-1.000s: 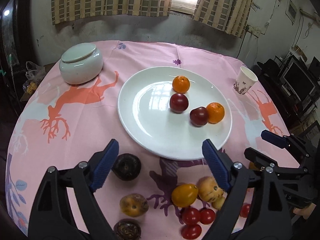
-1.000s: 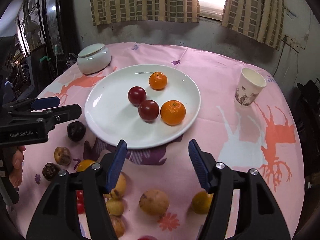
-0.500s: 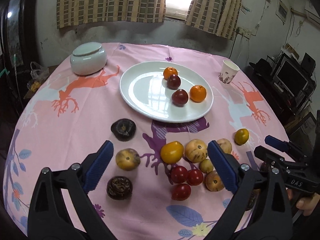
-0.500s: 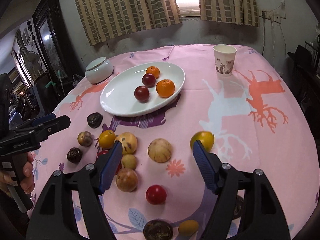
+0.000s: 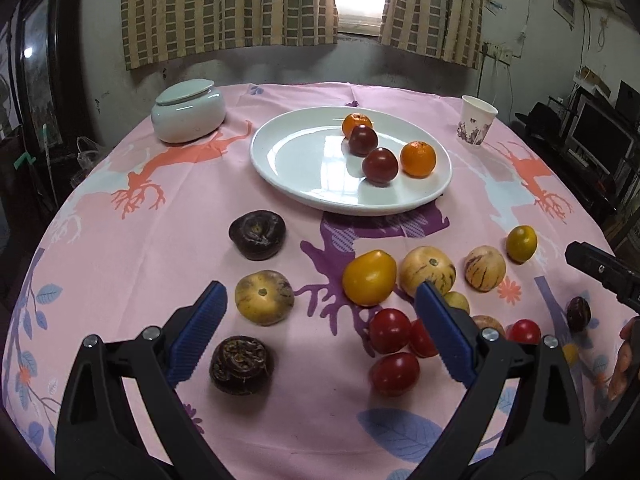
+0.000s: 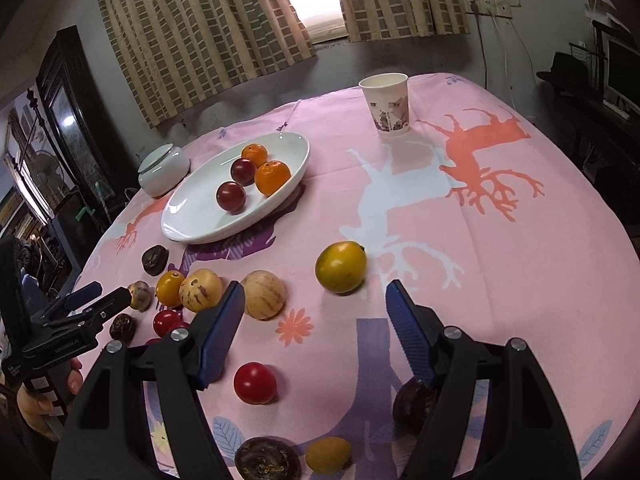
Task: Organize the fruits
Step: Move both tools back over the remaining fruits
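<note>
Hovering spread and empty, the left gripper [image 5: 320,320] and right gripper [image 6: 314,320] are facing fruit scattered before a white plate [image 5: 304,168].

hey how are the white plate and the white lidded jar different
The white plate is wide, shallow and open; the lidded jar is squat, rounded and closed. The plate holds two oranges and two dark red fruits; the jar's contents are hidden. Both are glossy white and sit on the pink tablecloth.
</note>
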The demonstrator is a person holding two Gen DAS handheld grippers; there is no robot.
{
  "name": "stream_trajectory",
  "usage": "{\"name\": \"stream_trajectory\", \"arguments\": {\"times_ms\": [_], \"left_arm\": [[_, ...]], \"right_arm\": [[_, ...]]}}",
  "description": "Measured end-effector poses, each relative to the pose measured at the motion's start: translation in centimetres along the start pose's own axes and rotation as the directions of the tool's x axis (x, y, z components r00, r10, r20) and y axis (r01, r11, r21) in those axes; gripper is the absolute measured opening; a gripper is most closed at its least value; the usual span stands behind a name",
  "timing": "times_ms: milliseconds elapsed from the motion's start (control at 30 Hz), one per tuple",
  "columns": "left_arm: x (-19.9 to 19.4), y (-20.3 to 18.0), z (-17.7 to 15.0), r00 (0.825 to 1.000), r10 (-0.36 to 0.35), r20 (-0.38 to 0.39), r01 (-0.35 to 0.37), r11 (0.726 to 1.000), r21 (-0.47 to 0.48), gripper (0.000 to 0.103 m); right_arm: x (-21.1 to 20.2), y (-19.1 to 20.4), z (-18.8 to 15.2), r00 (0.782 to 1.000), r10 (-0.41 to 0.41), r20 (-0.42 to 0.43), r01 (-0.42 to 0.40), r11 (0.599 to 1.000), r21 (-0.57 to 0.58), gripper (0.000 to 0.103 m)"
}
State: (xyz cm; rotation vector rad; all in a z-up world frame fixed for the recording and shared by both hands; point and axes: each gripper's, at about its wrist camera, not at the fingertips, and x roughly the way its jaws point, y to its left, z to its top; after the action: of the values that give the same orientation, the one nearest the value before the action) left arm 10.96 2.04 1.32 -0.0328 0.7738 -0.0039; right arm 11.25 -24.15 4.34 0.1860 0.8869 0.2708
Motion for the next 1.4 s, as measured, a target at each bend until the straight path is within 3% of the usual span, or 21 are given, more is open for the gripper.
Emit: {"name": "stream_trajectory", "arguments": {"times_ms": [100, 200, 433, 700, 1033, 1167, 1267, 1300, 1333, 1400], "left_arm": [[-0.3, 0.8, 0.2, 1.0, -0.009, -0.006, 0.009, 1.0, 0.004, 0.098], [-0.3, 2.3, 0.3, 1.0, -0.006, -0.011, 0.006, 1.0, -0.026, 0.098], [0.2, 4.1, 0.3, 0.999, -0.016, -0.048, 0.013, 0.998, -0.063, 0.098], [0.9, 7.2, 0.6, 0.997, -0.035, -0.066, 0.019, 0.973, -0.229, 0.098], [1.7, 7.0, 0.4, 0.995, -0.022, -0.092, 0.003, 0.979, -0.204, 0.098], [2.1, 7.0, 0.3, 0.994, -0.031, -0.105, 0.008, 0.978, -0.209, 0.098], [2.2, 6.8, 0.3, 0.994, -0.03, -0.108, 0.008, 0.98, -0.198, 0.098], [2.3, 6.7, 0.3, 0.994, -0.029, -0.108, 0.008, 0.981, -0.192, 0.098], [2.3, 6.6, 0.2, 0.994, -0.03, -0.108, 0.009, 0.982, -0.188, 0.098], [2.6, 6.3, 0.1, 0.993, -0.03, -0.114, 0.01, 0.985, -0.172, 0.098]], "right_arm": [[0.7, 1.8, -0.9, 0.999, -0.05, 0.0, 0.05, 0.992, -0.118, 0.073], [1.8, 3.0, -1.7, 0.998, -0.048, -0.037, 0.041, 0.982, -0.185, 0.073], [2.1, 3.3, -2.1, 0.998, -0.056, -0.035, 0.048, 0.979, -0.199, 0.073], [2.5, 3.3, -2.1, 0.997, -0.055, -0.047, 0.045, 0.98, -0.192, 0.073], [5.6, 7.5, -2.4, 0.975, -0.186, -0.125, 0.125, 0.915, -0.383, 0.073], [7.1, 7.4, -1.2, 0.968, -0.198, -0.152, 0.132, 0.923, -0.362, 0.073], [8.7, 7.0, -0.3, 0.959, -0.206, -0.194, 0.136, 0.936, -0.324, 0.069], [9.3, 6.9, -0.2, 0.957, -0.195, -0.213, 0.124, 0.944, -0.306, 0.06], [9.8, 6.9, -0.3, 0.953, -0.187, -0.237, 0.112, 0.948, -0.299, 0.041], [10.1, 7.2, -0.5, 0.953, -0.181, -0.241, 0.104, 0.948, -0.3, 0.04]]}}
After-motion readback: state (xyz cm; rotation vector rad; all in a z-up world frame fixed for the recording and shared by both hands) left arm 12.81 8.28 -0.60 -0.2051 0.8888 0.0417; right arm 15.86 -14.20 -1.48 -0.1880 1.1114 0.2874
